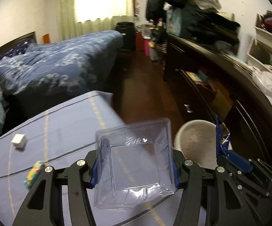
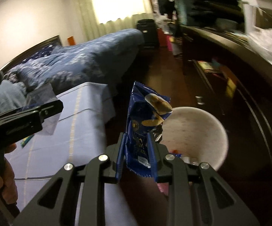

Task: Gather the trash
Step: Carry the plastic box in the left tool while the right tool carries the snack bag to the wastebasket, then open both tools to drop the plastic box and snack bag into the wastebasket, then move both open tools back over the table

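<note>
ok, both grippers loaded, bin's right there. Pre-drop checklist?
1. Right gripper shut on chip bag: ok.
2. Left gripper shut on plastic tray: ok.
3. Bin open, no lid in the way: ok.
4. Chip bag over the bin mouth: cannot tell; it sits at the near rim.
5. Tray over the bin: not ok; it looks left of the rim, above the cloth.
6. Room in the bin: ok; only a few scraps show at the bottom.
</note>
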`<state>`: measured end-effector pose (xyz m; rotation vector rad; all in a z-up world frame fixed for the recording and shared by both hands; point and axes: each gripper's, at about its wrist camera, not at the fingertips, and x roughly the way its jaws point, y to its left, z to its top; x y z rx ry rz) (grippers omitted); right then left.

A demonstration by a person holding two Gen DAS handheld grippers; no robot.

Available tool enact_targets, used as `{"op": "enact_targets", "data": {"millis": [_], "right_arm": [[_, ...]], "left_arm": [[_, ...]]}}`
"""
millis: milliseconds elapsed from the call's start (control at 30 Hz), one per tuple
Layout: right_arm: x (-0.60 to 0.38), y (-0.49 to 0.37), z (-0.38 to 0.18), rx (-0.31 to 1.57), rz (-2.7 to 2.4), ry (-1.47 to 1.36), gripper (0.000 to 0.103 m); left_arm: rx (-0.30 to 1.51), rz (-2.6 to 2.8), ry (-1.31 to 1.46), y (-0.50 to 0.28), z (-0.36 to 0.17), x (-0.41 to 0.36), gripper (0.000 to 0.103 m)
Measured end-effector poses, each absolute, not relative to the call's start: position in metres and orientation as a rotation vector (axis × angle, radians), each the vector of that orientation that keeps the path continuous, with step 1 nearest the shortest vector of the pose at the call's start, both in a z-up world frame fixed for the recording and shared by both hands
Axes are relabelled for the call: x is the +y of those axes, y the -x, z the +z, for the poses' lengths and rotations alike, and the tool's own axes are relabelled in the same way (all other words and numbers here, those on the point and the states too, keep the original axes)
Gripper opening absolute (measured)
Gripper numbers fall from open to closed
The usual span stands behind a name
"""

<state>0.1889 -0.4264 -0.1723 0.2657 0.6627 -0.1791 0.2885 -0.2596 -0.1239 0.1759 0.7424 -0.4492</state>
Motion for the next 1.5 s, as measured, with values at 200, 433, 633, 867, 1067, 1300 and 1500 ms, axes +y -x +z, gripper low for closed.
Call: {"op": "enact_targets", "data": {"millis": [200,433,633,867,1067,1300,1500], "right_arm": [[-0.468,-0.175,-0.183,0.662,-0.264,-0.299,0.026],[-0.510,-0.176,-0.206,0.687,-0.305,-0.357,0.026],[-0.534,-0.191,-0.228,0.728,-0.330,-0.379,0.026],[-0.544,-0.202,-0.241,0.717,-0.360,-0.367,0.063],[-0.549,-0.202,-0.244,0.704,-0.396,-0.363,0.072],[-0.527,-0.203,-0.231,0.712,-0.368,-0.337,0.076],[-0.475,-0.204,-0.200,0.680,-0.257,-0.249,0.083]], "left_arm": [[0.745,-0.540,-0.208,-0.284,-0.129,-0.310,0.057],[0.777,-0.642,-0.231,-0.287,-0.144,-0.369,0.057],[0.808,-0.665,-0.248,-0.298,-0.164,-0.410,0.057],[0.846,-0.633,-0.249,-0.317,-0.184,-0.429,0.092],[0.833,-0.615,-0.224,-0.327,-0.178,-0.420,0.099],[0.823,-0.530,-0.155,-0.331,-0.158,-0.367,0.099],[0.769,-0.369,-0.198,-0.324,-0.146,-0.295,0.099]]}}
